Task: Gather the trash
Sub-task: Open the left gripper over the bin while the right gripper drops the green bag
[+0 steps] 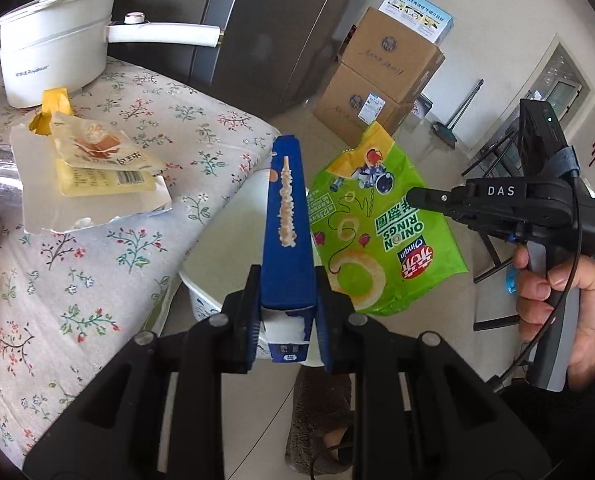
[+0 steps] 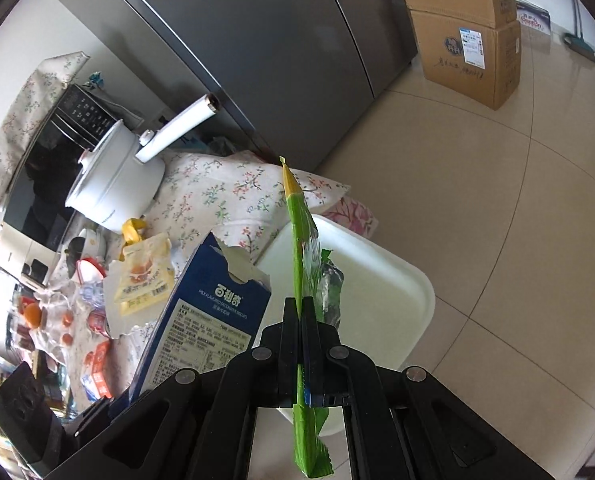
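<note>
My left gripper (image 1: 285,304) is shut on a torn blue biscuit box (image 1: 285,224), held upright above a white bin (image 1: 201,300) beside the table. The box also shows in the right wrist view (image 2: 213,320). My right gripper (image 2: 300,320) is shut on a green onion-rings bag (image 2: 303,240), held edge-on over the white bin (image 2: 377,280). In the left wrist view the bag (image 1: 377,232) hangs flat from the right gripper (image 1: 417,198), just right of the box.
A floral-cloth table (image 1: 97,248) holds a yellow snack wrapper (image 1: 97,160), torn white card (image 1: 49,208), a white electric pot (image 1: 53,44) and several cans and packets (image 2: 77,320). A grey fridge (image 2: 277,40) and stacked cardboard boxes (image 1: 381,80) stand behind. The floor is tiled (image 2: 497,240).
</note>
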A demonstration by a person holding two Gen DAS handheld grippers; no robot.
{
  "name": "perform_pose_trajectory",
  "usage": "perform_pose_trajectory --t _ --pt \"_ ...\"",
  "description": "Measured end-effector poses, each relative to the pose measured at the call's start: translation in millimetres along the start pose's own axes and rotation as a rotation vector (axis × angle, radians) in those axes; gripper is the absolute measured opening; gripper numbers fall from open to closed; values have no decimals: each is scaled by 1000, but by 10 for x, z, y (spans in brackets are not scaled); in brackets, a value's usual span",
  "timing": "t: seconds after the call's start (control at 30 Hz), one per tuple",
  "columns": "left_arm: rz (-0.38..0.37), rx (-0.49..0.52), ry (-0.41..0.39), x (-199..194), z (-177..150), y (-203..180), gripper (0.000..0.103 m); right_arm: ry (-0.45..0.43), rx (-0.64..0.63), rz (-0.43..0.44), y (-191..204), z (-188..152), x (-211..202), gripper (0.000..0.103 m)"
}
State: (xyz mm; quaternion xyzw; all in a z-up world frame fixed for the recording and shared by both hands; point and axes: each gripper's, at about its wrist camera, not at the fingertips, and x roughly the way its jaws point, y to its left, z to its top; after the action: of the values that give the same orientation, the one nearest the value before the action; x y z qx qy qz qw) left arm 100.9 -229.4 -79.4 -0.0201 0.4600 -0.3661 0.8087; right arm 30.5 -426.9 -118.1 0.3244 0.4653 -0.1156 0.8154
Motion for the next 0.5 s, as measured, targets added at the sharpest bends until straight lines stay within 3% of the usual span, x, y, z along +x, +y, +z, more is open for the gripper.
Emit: perform_pose_trajectory --t 0.23,0.3,0.33,0.37,0.5 --pt "42 9 20 289 -23 42 27 37 -5 -65 -53 -4 190 2" --pt "60 7 31 246 -24 57 48 45 -2 -69 -39 1 241 2" --pt "73 1 23 188 -29 73 68 49 -4 -76 -35 4 267 2" --pt "95 -2 9 112 -34 97 81 55 -8 -81 -30 10 302 2" --pt "172 -23 4 -173 -71 250 91 77 -28 -108 39 12 452 2"
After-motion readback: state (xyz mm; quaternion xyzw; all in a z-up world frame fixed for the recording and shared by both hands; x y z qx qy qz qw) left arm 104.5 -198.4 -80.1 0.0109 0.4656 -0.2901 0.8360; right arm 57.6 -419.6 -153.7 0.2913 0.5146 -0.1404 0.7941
